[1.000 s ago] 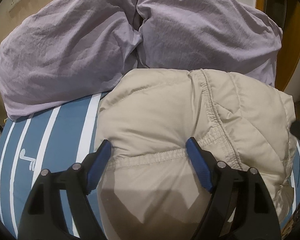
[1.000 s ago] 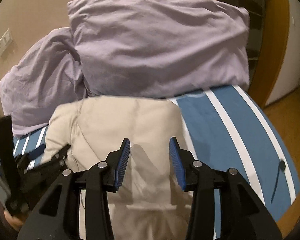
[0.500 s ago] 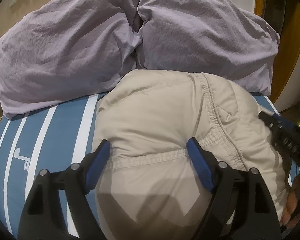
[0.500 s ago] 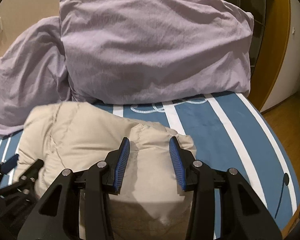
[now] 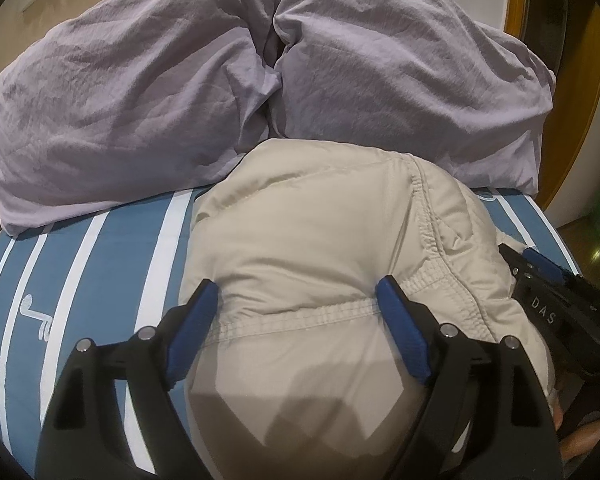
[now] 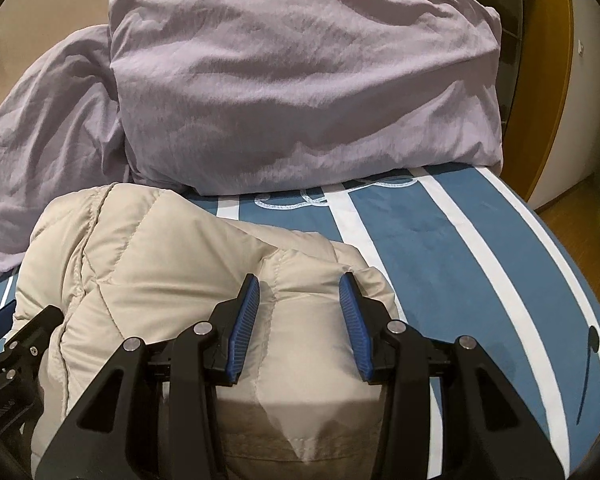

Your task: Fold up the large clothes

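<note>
Beige puffer jacket bundled on striped bedsheet — left gripper jaws wide apart over it; right gripper jaws apart, straddling a fold.

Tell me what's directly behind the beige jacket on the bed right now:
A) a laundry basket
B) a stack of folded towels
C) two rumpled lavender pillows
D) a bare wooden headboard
C: two rumpled lavender pillows sit side by side just behind the beige jacket on the striped bed.
</note>
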`<state>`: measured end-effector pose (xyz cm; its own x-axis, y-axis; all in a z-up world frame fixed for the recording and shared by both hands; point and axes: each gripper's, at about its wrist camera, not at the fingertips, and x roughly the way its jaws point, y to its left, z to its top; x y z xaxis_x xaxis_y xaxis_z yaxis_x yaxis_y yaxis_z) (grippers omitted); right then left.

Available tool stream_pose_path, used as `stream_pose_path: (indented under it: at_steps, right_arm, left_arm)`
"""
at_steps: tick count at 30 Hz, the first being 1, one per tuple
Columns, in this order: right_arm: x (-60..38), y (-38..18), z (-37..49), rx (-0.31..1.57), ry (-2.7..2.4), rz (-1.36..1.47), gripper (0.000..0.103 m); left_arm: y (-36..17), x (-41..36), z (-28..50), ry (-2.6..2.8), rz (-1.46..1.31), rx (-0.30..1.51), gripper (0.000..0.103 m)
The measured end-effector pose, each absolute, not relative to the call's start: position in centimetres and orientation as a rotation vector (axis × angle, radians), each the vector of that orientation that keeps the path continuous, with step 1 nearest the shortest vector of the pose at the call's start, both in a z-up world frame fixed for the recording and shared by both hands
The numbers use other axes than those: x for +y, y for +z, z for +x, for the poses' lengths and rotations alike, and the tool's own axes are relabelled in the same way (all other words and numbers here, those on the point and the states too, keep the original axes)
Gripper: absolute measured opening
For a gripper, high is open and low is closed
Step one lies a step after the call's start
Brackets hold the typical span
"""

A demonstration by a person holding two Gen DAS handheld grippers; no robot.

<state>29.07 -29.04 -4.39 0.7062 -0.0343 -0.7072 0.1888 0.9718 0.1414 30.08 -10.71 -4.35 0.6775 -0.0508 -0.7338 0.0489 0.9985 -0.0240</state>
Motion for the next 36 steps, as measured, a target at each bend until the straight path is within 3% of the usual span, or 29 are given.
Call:
stream_pose_path:
  at_steps: [36]
  right_arm:
    - [-29.3,-5.5,29.4,0.798,-0.137,0.222,0.048]
  left_arm:
    - [-4.4,-11.2,30.3,-0.033,0.012,0.805,0.084]
